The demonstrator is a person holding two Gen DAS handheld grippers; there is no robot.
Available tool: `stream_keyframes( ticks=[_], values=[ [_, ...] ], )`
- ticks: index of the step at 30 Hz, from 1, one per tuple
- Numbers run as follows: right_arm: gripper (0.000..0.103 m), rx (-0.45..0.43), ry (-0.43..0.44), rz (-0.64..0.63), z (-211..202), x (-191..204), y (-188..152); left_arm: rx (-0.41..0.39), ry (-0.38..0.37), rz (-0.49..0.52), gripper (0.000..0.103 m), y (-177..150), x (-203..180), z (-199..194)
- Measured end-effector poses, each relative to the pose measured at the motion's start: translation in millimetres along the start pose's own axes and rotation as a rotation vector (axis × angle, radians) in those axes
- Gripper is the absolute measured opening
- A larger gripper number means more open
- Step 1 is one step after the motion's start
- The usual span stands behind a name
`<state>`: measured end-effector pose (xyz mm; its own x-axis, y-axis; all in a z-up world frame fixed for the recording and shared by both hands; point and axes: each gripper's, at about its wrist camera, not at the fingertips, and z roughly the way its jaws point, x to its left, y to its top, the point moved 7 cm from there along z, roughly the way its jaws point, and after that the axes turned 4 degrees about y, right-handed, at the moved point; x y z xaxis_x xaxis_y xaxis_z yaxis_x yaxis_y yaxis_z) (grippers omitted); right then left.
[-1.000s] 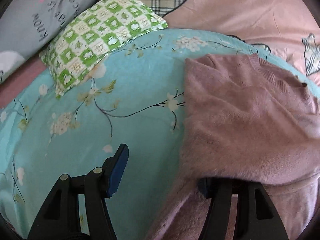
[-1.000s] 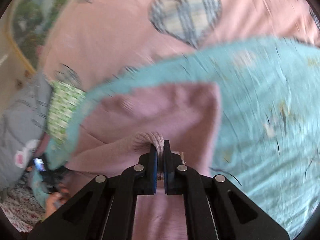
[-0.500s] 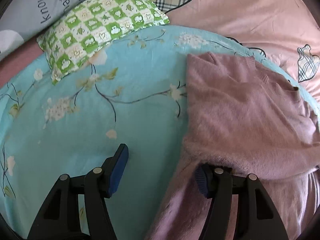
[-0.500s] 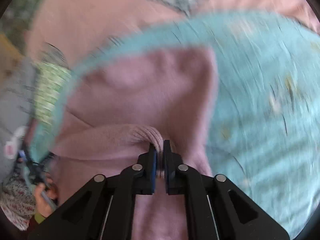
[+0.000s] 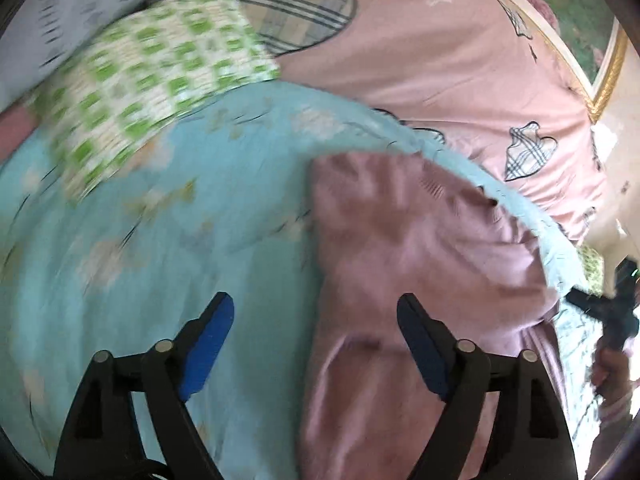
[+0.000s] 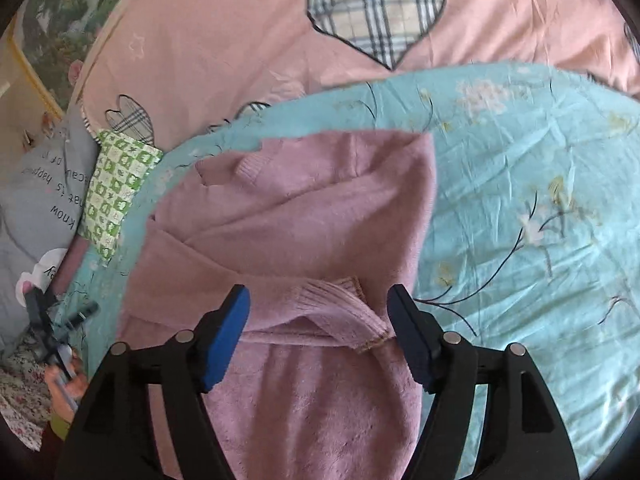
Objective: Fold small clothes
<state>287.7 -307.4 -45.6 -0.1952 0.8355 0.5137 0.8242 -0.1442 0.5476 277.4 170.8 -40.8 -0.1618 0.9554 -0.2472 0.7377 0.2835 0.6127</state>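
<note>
A fuzzy mauve sweater lies on a turquoise floral sheet. One sleeve is folded across its body, and the ribbed cuff rests between my right fingers. My right gripper is open just above the cuff and holds nothing. In the left wrist view the sweater fills the right half, blurred. My left gripper is open over the sweater's left edge, with its right finger above the sweater and its left finger above the sheet.
A green checked pillow and a grey printed pillow lie at the sheet's far left. A pink quilt with plaid hearts lies beyond. The other hand-held gripper shows at the left edge of the right wrist view.
My right gripper has opened and let go of the sleeve cuff, which now lies across the sweater. My left gripper, open throughout, has risen and swung right; its right finger is uncovered.
</note>
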Motion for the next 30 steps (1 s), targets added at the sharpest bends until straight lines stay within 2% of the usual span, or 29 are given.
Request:
stream_keyframes(
  ticks=[3, 5, 6, 8, 10, 12, 13, 14, 15, 16, 18, 20, 21, 23, 27, 29, 30],
  values=[
    [0.072, -0.001, 0.037, 0.055, 7.7, -9.0, -8.8, 0.078, -0.041, 0.026, 0.085, 31.9, -14.5, 42.5],
    [0.072, -0.003, 0.036, 0.065, 10.5, -13.9, -11.5, 0.160, -0.020, 0.021, 0.084, 45.2, -16.8, 79.6],
    [0.072, -0.001, 0.039, 0.067, 11.7, -15.4, -12.5, 0.178, -0.013, 0.030, 0.084, 48.6, -18.3, 91.8],
    [0.072, 0.003, 0.045, 0.060, 11.2, -17.7, -14.3, 0.213, 0.048, 0.056, 0.084, 56.0, -17.7, 120.5],
    [0.072, 0.005, 0.054, 0.039, 13.6, -16.1, -13.2, 0.236, 0.060, 0.067, 0.084, 59.3, -18.8, 138.1],
    [0.072, 0.006, 0.058, 0.012, 16.8, -12.9, -12.0, 0.224, 0.061, 0.073, 0.083, 64.3, -22.4, 149.9],
    [0.072, 0.009, 0.063, -0.004, 19.4, -10.8, -12.0, 0.206, 0.062, 0.087, 0.071, 66.5, -25.8, 152.1],
    [0.072, 0.014, 0.071, -0.014, 22.2, -9.3, -12.1, 0.181, 0.053, 0.108, 0.054, 68.4, -31.6, 152.0],
    [0.072, 0.020, 0.084, -0.026, 25.4, -6.8, -12.8, 0.173, 0.018, 0.126, 0.017, 68.5, -39.4, 151.1],
    [0.072, 0.025, 0.094, -0.034, 28.3, -4.8, -13.2, 0.138, 0.023, 0.150, 0.009, 70.8, -48.7, 146.1],
    [0.072, 0.031, 0.107, -0.048, 32.1, -1.3, -14.9, 0.028, 0.086, 0.187, 0.007, 79.9, -52.4, 124.9],
    [0.072, 0.031, 0.113, -0.056, 32.8, -0.4, -15.0, -0.070, 0.076, 0.102, 0.006, 93.4, -35.4, 101.9],
    [0.072, 0.023, 0.113, -0.059, 31.8, -0.8, -14.5, -0.075, 0.086, 0.052, 0.006, 97.5, -20.8, 101.6],
    [0.072, 0.015, 0.105, -0.061, 32.2, -3.2, -14.1, -0.020, 0.091, -0.006, 0.006, 94.0, 2.7, 117.9],
    [0.072, 0.025, 0.087, -0.069, 38.3, -3.9, -15.5, 0.002, 0.186, 0.070, 0.004, 80.1, 3.0, 138.4],
    [0.072, 0.027, 0.082, -0.085, 41.1, -2.1, -15.6, -0.004, 0.185, 0.051, 0.004, 81.1, 2.2, 142.7],
    [0.068, 0.037, 0.080, -0.092, 44.1, -0.9, -15.8, -0.006, 0.184, 0.043, 0.004, 81.6, 1.3, 143.7]
  ],
)
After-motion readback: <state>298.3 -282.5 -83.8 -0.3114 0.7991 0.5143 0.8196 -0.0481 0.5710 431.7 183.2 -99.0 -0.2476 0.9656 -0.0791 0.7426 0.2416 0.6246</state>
